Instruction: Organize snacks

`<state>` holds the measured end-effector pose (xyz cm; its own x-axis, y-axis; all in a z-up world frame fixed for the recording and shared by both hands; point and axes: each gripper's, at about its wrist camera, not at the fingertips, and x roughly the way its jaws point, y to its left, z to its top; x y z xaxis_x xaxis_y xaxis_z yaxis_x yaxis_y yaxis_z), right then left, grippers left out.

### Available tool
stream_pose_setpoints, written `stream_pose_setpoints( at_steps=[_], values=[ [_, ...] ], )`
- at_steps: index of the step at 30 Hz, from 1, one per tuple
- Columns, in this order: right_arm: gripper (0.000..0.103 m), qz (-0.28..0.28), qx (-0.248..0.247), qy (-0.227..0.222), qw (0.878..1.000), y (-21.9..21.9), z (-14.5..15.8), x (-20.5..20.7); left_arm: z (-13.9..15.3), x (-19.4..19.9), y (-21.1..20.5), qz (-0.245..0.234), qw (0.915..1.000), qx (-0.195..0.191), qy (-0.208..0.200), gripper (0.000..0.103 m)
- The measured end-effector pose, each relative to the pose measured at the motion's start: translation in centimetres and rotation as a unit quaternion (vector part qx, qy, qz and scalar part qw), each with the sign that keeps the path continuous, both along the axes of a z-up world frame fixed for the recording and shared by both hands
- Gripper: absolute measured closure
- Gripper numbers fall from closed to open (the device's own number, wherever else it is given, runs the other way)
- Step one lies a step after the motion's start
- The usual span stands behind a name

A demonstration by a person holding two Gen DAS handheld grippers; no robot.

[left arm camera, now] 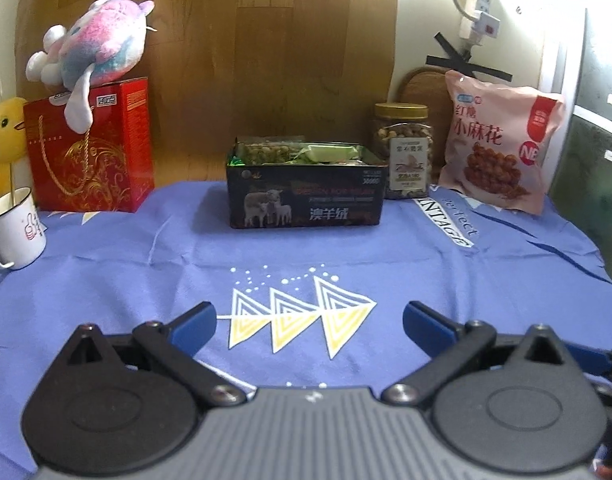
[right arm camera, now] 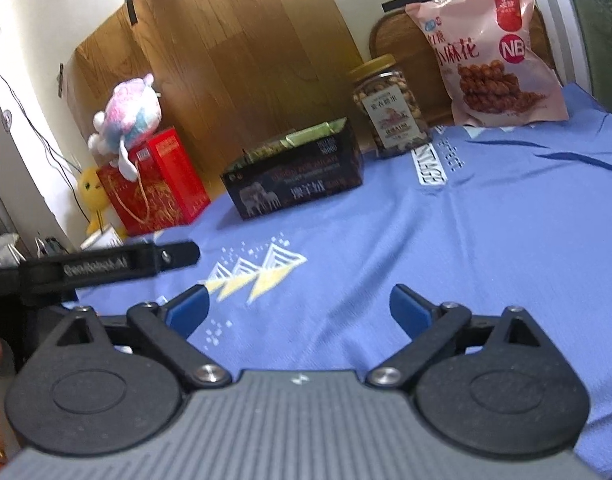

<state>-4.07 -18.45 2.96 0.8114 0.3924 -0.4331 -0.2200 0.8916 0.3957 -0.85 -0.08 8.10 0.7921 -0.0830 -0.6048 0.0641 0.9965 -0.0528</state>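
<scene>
A dark tin box [left arm camera: 306,196] [right arm camera: 298,178] with sheep printed on its side stands at the back of the blue cloth, filled with green and brownish snack packets [left arm camera: 294,151]. Right of it stands a clear nut jar [left arm camera: 404,150] [right arm camera: 390,106] with a gold lid, then a pink snack bag [left arm camera: 502,144] [right arm camera: 498,52] leaning on the wall. My left gripper [left arm camera: 309,320] hangs open over the triangle print, well short of the box, nothing between its blue pads. My right gripper [right arm camera: 299,307] is open too, also with nothing in it, over the cloth.
A red gift bag [left arm camera: 92,148] [right arm camera: 154,182] with a pink plush toy [left arm camera: 94,46] on top stands at the back left, beside a yellow duck toy [left arm camera: 6,132] and a white mug [left arm camera: 14,226]. The other gripper's black arm [right arm camera: 106,266] crosses the right wrist view at left. A wooden board [left arm camera: 266,52] lines the wall.
</scene>
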Motion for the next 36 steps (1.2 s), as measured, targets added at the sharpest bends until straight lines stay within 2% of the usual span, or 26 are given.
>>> stream_pose_setpoints(
  at_steps=[7,11,28,36],
  values=[
    [0.0,-0.009,0.008,0.006,1.0,0.7,-0.2,-0.3,-0.4,0.1,-0.9,0.009,0.9988,0.049,-0.006,0.0],
    [0.0,-0.005,0.001,0.008,1.0,1.1,-0.7,-0.4,-0.8,0.3,-1.1,0.009,0.9985,0.054,-0.001,0.0],
    [0.0,-0.016,0.031,0.021,0.999,0.3,-1.6,-0.4,-2.1,0.9,-0.1,0.042,0.9968,0.064,0.02,0.0],
    [0.0,-0.012,0.034,0.026,0.999,0.6,-1.8,-0.2,-2.0,0.8,0.6,0.077,0.9917,0.103,0.0,0.0]
  ],
)
